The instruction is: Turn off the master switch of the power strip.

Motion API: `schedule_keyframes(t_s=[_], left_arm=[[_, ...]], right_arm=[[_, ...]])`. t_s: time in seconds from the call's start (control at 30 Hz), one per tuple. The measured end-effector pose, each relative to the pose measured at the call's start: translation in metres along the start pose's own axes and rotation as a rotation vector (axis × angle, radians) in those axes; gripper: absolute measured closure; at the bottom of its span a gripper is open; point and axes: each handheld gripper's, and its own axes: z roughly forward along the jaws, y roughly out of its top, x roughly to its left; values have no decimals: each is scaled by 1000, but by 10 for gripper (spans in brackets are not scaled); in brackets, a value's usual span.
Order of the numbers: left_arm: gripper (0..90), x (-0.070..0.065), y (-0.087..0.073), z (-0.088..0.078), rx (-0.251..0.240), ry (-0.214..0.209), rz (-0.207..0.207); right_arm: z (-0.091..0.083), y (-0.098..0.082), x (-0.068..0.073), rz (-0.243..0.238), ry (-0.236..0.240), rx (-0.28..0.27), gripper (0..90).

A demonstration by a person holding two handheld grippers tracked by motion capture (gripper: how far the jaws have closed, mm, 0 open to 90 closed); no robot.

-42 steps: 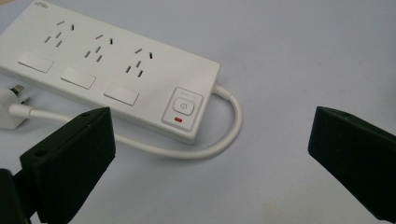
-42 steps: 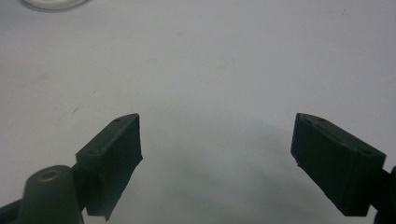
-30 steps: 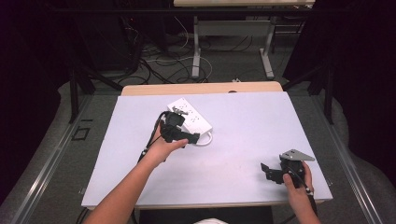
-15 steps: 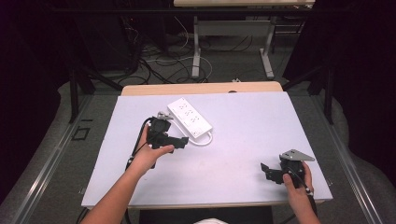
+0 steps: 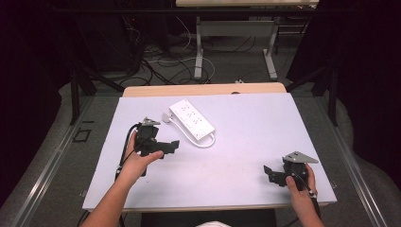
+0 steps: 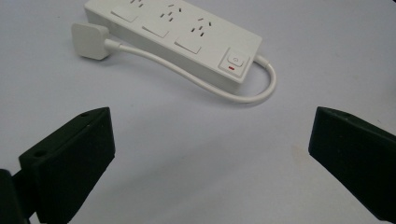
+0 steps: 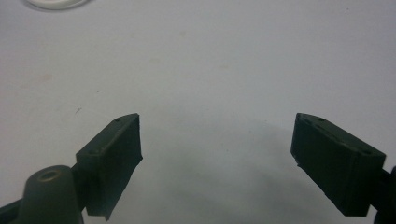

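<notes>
A white power strip (image 5: 192, 118) lies on the pale table (image 5: 246, 142), near the back middle, with its short cord looping to a white plug (image 5: 165, 116). In the left gripper view the power strip (image 6: 187, 32) and its plug (image 6: 88, 40) lie just beyond the jaws. My left gripper (image 5: 169, 147) is open, held a little left and nearer than the strip, with nothing between its jaws. My right gripper (image 5: 269, 174) is open too, low over bare table near the front right edge.
A wooden strip (image 5: 203, 90) edges the table's far side. Beyond it, cables and metal table legs (image 5: 198, 61) clutter the floor. A dark frame (image 5: 75, 85) stands at the left.
My left gripper has drawn back from the power strip, moving left and toward the person. The strip lies uncovered where it was. The right gripper has stayed put.
</notes>
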Motion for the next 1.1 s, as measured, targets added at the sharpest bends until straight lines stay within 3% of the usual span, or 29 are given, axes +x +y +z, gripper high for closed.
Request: schedule_keyframes(t_s=[0.17, 0.77, 1.1], left_arm=[[5, 5, -8, -6, -6, 20, -8], [6, 31, -40, -26, -33, 76, -99], [6, 46, -62, -31, -32, 81, -156]], right_arm=[[0, 0, 0, -6, -1, 0, 155], [0, 0, 0, 3, -3, -1, 155], [-1, 0, 0, 5, -4, -2, 155]])
